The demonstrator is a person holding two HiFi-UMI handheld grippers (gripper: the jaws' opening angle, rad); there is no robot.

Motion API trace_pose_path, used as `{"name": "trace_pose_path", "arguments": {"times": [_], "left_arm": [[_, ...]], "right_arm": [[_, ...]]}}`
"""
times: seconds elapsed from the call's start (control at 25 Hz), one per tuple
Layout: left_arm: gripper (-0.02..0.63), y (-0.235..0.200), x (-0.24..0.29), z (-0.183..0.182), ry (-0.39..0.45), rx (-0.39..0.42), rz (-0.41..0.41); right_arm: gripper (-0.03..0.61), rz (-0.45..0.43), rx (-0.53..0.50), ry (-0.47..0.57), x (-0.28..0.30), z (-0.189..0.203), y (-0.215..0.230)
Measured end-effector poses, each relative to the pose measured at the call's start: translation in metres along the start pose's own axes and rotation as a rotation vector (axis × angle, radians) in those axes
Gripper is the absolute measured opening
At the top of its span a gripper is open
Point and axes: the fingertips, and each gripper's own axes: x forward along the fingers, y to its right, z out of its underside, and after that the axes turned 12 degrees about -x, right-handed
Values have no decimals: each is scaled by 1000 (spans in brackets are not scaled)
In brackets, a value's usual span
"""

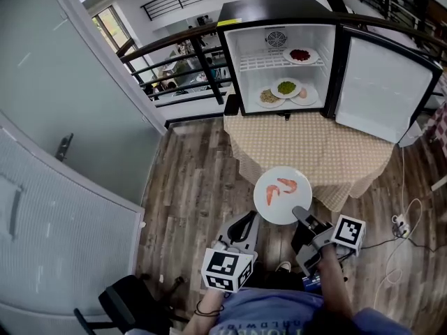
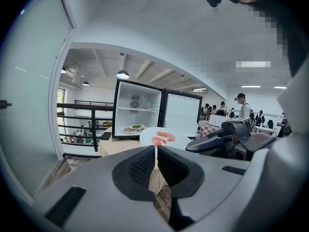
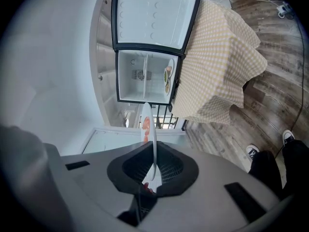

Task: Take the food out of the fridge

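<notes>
Right hand-held gripper [image 1: 302, 213] is clamped tight on the rim of a white plate [image 1: 293, 201], with the plate edge-on between its pads in the right gripper view. Two pink shrimp [image 1: 281, 186] lie on top. The plate is out of the fridge, held level in the air at the near edge of the bench [image 1: 314, 149] with its checked cloth. Left hand-held gripper [image 2: 155, 151] sits just beside the plate's near-left rim, jaws drawn together with only a slit between them and nothing gripped. At the bench's far edge the fridge [image 1: 274, 9] stands with its door [image 1: 380, 86] swung wide. Three plates of food [image 1: 286, 88] are on its floor and one more plate [image 1: 300, 56] is on the wire shelf above.
</notes>
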Motion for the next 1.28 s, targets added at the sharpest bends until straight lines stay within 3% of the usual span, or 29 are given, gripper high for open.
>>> {"name": "trace_pose_path", "arguments": {"times": [1.28], "left_arm": [[20,-20,-14,-14,47,-22,12]], "right_arm": [[26,19,-42,34,5,2,-15]]}}
